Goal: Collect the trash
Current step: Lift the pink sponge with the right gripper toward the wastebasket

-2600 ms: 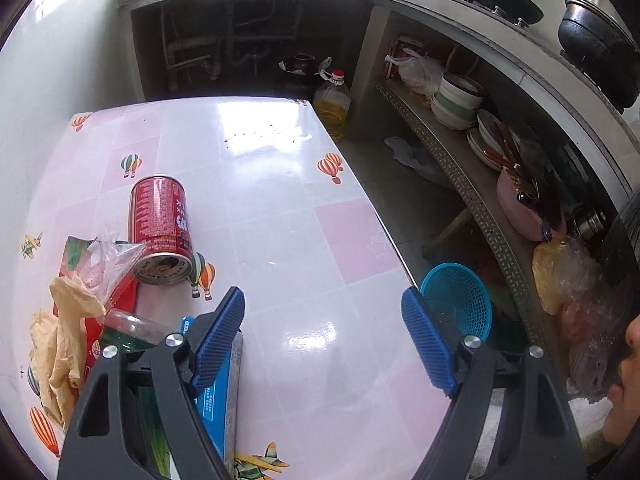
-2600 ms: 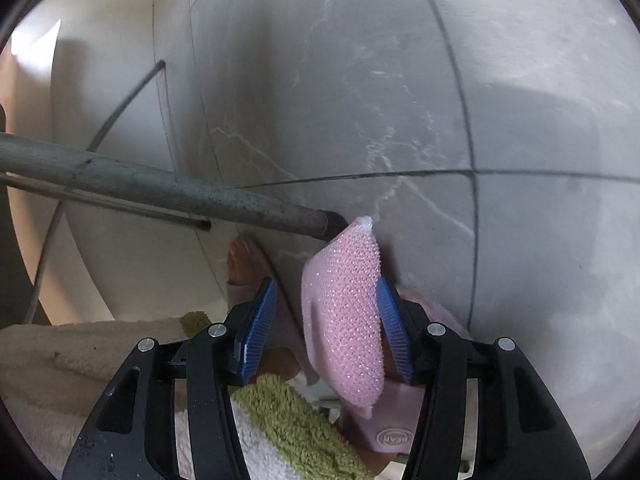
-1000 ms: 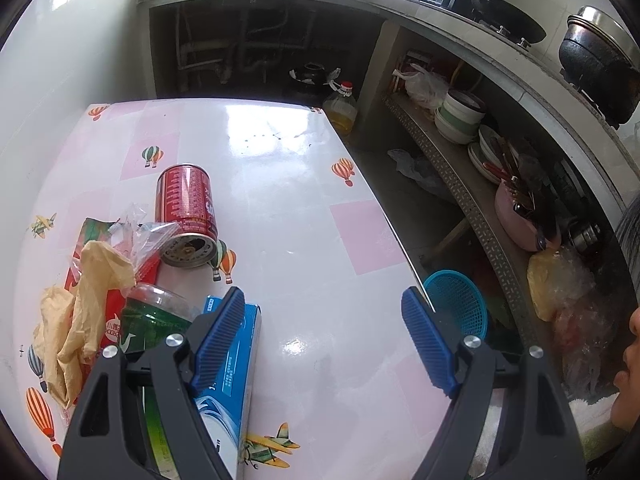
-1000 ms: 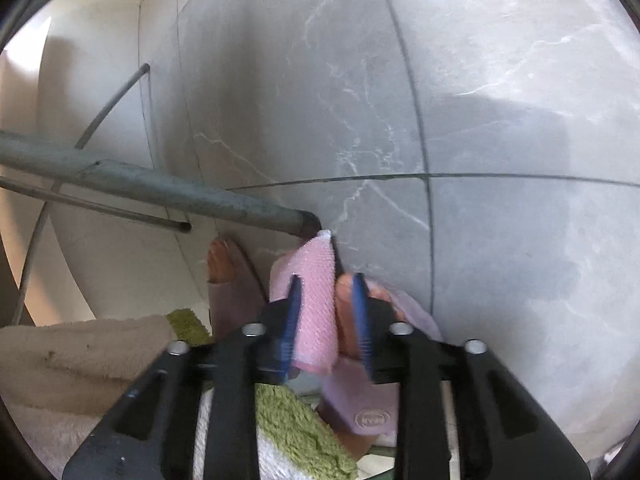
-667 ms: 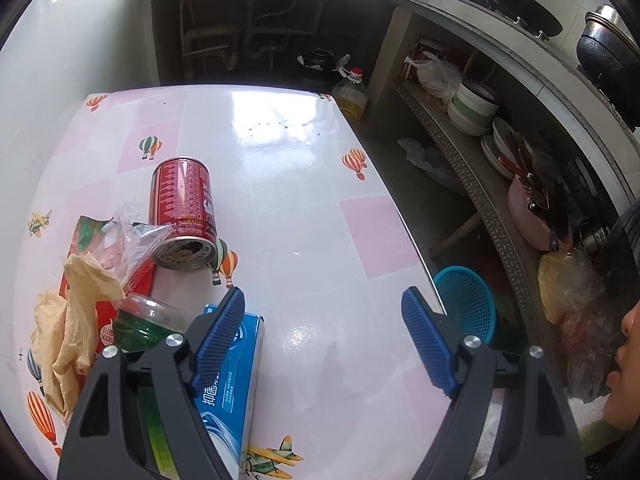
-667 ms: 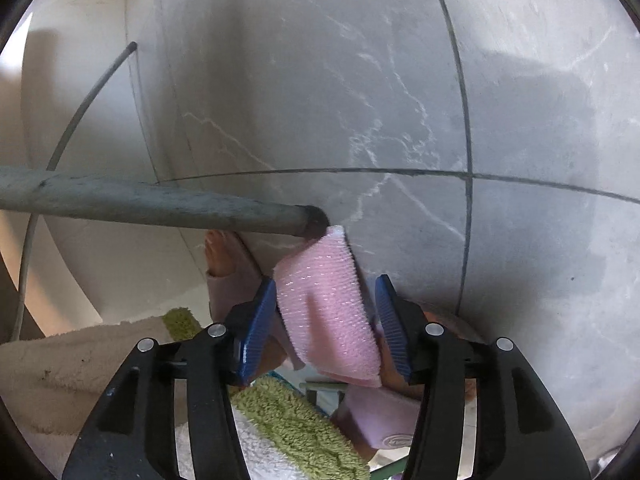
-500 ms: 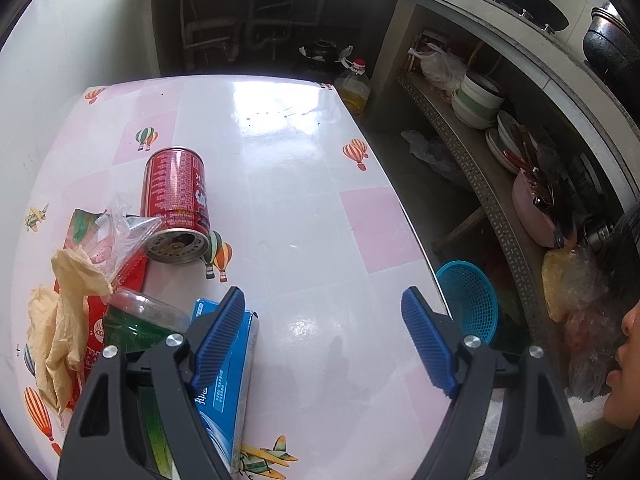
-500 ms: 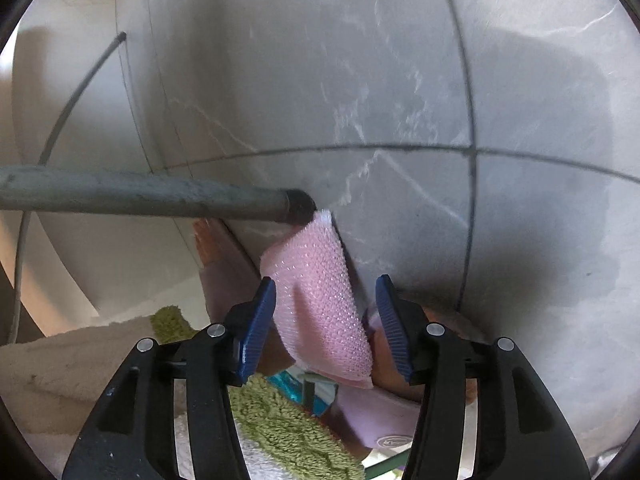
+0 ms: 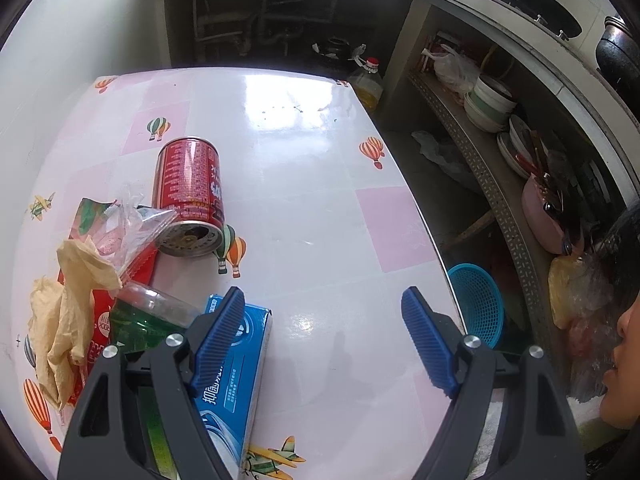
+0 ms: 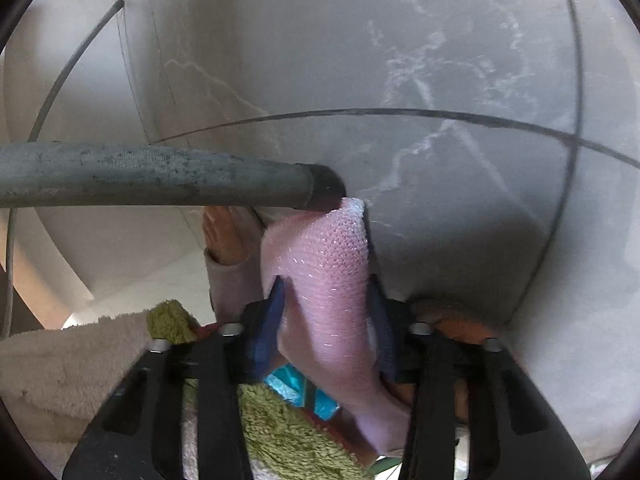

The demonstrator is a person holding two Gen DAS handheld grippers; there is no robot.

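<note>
Over the table [image 9: 304, 184], white and pink squares with hot-air balloons and little planes printed on it, and the trash sits bunched at the near left. Far left of the heap there is a crumpled yellow-beige glove [image 9: 66, 312], lying on a red wrapper [image 9: 98, 320] with white characters too small to read. On top of that, a scrunched clear plastic bag [image 9: 132, 220] leans against a red can [image 9: 191, 196]. The can lies on its side, open end facing near, white print running down its side, not legible from here. Just nearer, a green bottle [image 9: 136, 326] with a clear upper part, and beside it a blue box [image 9: 236, 380] with white Chinese characters on its top face, partly under the left finger.

The left gripper [image 9: 324, 336] hangs above the near table, jaws spread wide, nothing between them but bare tabletop. Off the right edge of the table, a blue plastic basket [image 9: 478, 304] on the floor, then shelves of stacked bowls and plates [image 9: 490, 104], and a person's face at the right rim.

Now the right wrist view: a grey pipe [image 10: 160, 178] crosses from the left over grey marbled floor tiles [image 10: 440, 60]. The right gripper [image 10: 326, 304] is closing, and a pink knitted cloth [image 10: 324, 276] stands between the blue pads, its sides against both. A foot in a pale slipper [image 10: 228, 252] sits left of it, and a cream and green towel [image 10: 80, 360] fills the near left.
</note>
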